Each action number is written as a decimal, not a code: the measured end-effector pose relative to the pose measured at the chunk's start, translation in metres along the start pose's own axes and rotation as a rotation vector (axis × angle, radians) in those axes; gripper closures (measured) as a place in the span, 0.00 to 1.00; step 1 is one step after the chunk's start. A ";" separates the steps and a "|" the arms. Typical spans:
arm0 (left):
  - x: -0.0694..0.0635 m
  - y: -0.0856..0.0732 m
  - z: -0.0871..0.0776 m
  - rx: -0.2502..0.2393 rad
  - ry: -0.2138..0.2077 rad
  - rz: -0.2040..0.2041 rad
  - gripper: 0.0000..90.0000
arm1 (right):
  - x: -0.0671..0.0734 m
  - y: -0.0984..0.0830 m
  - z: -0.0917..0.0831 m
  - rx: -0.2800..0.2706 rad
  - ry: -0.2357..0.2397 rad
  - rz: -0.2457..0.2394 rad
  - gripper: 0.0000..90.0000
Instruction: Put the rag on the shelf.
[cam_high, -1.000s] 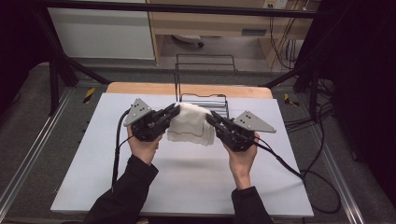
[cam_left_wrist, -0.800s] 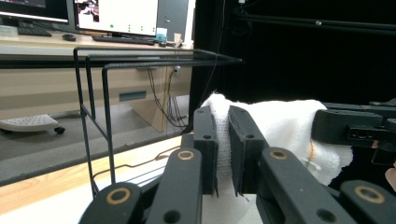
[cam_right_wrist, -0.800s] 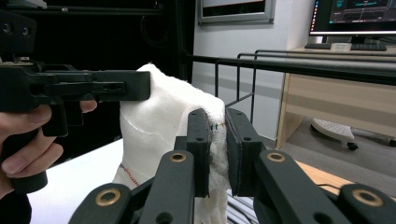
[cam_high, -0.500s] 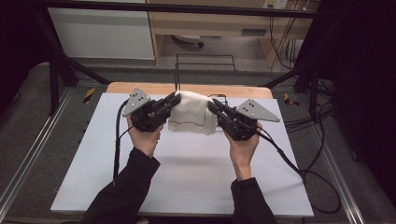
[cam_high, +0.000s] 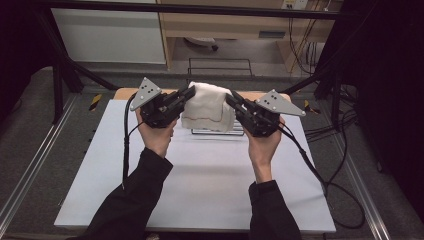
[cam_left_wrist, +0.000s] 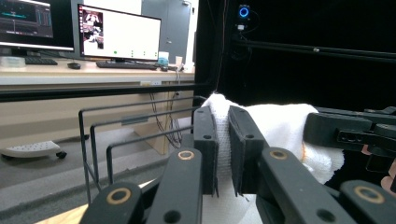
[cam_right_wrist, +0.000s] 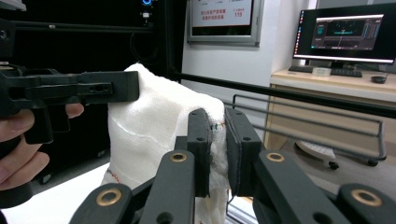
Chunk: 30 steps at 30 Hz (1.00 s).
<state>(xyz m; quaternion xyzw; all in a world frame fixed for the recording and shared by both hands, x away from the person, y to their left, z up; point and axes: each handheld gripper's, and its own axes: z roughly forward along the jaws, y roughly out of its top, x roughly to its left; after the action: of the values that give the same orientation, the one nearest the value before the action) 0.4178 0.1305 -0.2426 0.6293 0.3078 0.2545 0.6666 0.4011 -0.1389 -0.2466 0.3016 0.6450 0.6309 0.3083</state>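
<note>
- Dark lab room, a white table (cam_high: 200, 180) seen from above, desks with monitors beyond
- Left gripper (cam_high: 181, 98) clamps the left upper edge of a white towel (cam_high: 207, 106); its jaws are closed on the cloth
- Right gripper (cam_high: 234, 101) pinches the right upper edge the same way
- Towel hangs between the 2 grippers, lifted above the table, long axis running left to right
- Black wire rack (cam_high: 220, 131) sits just beneath and behind the towel; both hands look equally near it
</note>
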 end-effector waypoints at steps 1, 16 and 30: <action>0.000 0.002 0.001 -0.003 0.000 0.000 0.91 | -0.001 0.002 0.000 -0.002 0.000 -0.001 0.91; 0.005 0.020 0.015 -0.030 0.014 0.004 0.91 | -0.010 0.021 0.011 -0.032 -0.024 0.002 0.91; 0.009 0.041 0.030 -0.043 0.021 0.019 0.91 | -0.023 0.044 0.022 -0.047 -0.055 -0.009 0.91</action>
<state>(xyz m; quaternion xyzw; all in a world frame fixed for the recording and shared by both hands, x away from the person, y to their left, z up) 0.4474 0.1200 -0.2016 0.6150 0.3032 0.2739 0.6744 0.4327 -0.1421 -0.2025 0.3085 0.6227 0.6359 0.3358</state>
